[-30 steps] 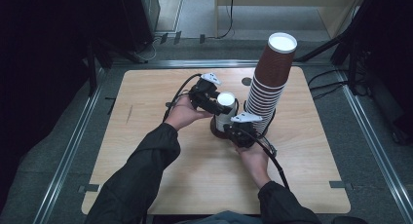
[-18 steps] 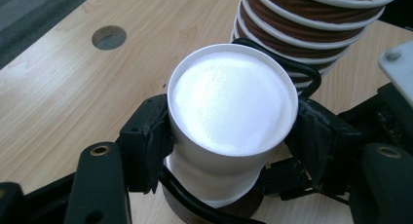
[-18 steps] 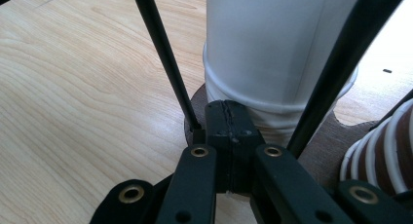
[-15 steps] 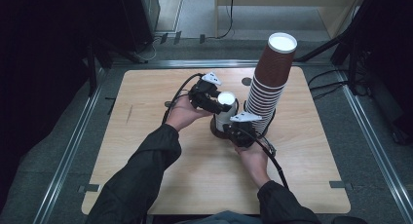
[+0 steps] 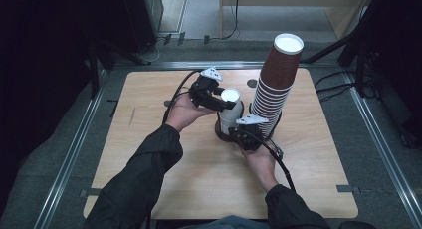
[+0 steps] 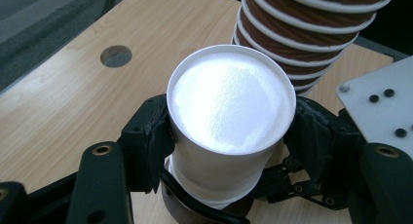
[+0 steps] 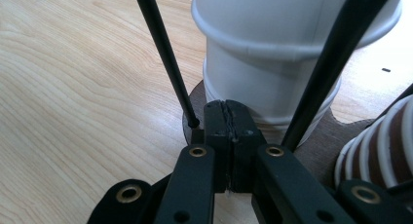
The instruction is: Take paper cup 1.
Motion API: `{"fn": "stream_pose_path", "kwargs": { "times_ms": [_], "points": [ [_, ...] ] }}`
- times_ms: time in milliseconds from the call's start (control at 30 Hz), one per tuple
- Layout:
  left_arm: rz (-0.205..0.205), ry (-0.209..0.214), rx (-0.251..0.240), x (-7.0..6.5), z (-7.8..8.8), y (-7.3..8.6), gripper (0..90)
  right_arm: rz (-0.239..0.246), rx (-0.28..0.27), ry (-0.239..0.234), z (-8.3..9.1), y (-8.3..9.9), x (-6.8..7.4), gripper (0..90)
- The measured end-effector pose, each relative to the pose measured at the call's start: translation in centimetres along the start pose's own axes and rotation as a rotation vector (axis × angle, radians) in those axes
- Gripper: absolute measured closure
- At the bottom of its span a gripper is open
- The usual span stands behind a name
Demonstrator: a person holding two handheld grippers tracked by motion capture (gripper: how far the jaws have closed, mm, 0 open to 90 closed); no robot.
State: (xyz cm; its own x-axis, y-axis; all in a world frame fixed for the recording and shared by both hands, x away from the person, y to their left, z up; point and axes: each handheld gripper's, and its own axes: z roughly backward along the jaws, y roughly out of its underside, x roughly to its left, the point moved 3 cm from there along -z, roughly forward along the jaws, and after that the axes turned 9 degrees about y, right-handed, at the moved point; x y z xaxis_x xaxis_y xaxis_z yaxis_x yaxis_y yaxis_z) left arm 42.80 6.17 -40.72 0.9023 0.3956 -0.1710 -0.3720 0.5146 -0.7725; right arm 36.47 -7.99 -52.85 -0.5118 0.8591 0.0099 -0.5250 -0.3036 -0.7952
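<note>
left gripper (image 6: 229,136): clamped on top white cup (image 6: 231,107) | right gripper (image 7: 229,118): jaws pressed together, tips on brown base (image 7: 192,107) under white stack | cup: nested on short stack beside tall brown stack (image 5: 276,84) | done: grasp made | left: lifting cup free, likely

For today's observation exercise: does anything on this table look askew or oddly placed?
Yes. The tall stack of brown cups leans toward the table's far right instead of standing straight. The white cups gripped by the left tool look upright and undamaged; nothing is spilled.
</note>
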Motion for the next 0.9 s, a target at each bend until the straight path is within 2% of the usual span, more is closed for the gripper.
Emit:
{"fn": "stream_pose_path", "kwargs": {
  "times_ms": [133, 233, 533, 667, 900],
  "points": [
    [-0.008, -0.004, 0.004, -0.2, 0.7, -0.5, 34.9, 0.002, -0.001, -0.007, 0.2, 0.0, -0.1, 88.5],
    [-0.002, 0.003, -0.019, -0.3, 1.5, -0.9, 34.9, -0.003, 0.000, -0.019, 0.4, 0.0, 0.0, 88.2],
    [-0.019, -0.006, 0.002, -0.8, 3.0, -1.8, 35.0, 0.011, -0.007, -0.029, 1.3, -0.2, -0.3, 87.4],
    [-0.018, -0.001, -0.010, -1.1, 3.6, -2.2, 35.0, 0.005, -0.003, -0.031, 1.4, -0.2, -0.4, 87.4],
    [-0.051, -0.014, -0.020, -2.3, 5.0, -2.8, 35.1, 0.025, 0.008, -0.061, 2.2, -0.3, -0.4, 85.8]
  ]
}}
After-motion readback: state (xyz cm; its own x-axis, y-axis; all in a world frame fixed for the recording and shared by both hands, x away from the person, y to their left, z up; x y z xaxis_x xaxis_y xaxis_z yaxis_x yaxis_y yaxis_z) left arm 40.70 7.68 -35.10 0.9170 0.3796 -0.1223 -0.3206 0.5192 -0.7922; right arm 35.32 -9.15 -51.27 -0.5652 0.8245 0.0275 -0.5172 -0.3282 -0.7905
